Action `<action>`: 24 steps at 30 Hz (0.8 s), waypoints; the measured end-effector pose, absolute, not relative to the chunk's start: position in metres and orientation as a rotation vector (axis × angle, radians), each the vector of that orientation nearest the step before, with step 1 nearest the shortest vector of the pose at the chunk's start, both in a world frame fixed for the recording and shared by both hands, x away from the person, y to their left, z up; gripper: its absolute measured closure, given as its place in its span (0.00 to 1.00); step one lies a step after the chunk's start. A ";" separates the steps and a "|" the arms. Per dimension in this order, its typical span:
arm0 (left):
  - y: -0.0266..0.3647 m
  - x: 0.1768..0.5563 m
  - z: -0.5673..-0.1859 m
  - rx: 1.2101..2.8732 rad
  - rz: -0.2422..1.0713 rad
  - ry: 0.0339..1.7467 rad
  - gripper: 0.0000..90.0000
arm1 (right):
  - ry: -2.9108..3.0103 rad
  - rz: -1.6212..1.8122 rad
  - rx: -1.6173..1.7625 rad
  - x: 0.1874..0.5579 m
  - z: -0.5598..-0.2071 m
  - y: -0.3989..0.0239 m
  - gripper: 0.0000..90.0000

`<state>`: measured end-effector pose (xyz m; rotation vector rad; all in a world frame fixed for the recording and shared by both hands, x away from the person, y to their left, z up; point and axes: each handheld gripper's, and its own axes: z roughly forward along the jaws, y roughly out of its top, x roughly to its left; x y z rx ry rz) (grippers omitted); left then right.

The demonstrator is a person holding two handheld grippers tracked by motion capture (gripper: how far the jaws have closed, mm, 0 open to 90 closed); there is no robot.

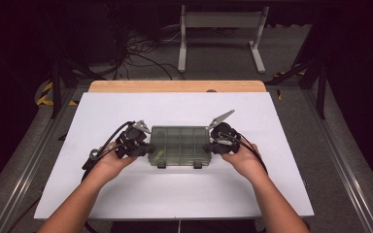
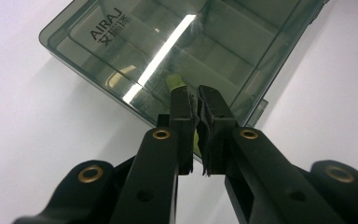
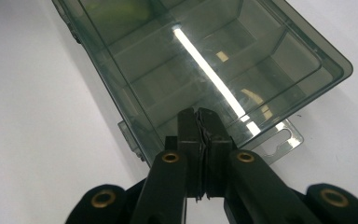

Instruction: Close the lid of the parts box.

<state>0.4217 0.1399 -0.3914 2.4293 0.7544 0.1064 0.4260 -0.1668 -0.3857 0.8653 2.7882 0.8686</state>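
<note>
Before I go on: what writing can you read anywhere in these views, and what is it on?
"AIRAJ": raised letters on the clear lid of the smoke-green compartment box, near its corner in the left gripper view.
A line of smaller characters sits just under that brand name, too small to read with confidence.
No other text, number or sign is readable on the box, the white table top or either gripper.

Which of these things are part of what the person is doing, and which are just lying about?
Part of the job:
- green see-through box with compartments, lid shut
- left tongs, shut, at the box's left end
- right tongs, shut, at its right end
- white table top under the box

Just lying about:
- white stand behind the table
- cables on the floor
</note>
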 end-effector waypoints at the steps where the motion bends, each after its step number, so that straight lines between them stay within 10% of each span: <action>1: 0.140 0.422 -0.391 2.430 0.107 0.757 0.94 | 2.788 0.869 0.866 0.426 -0.386 -0.167 0.99; 24: 0.138 0.422 -0.394 2.455 0.158 0.751 0.94 | 2.810 0.877 0.836 0.425 -0.389 -0.163 0.94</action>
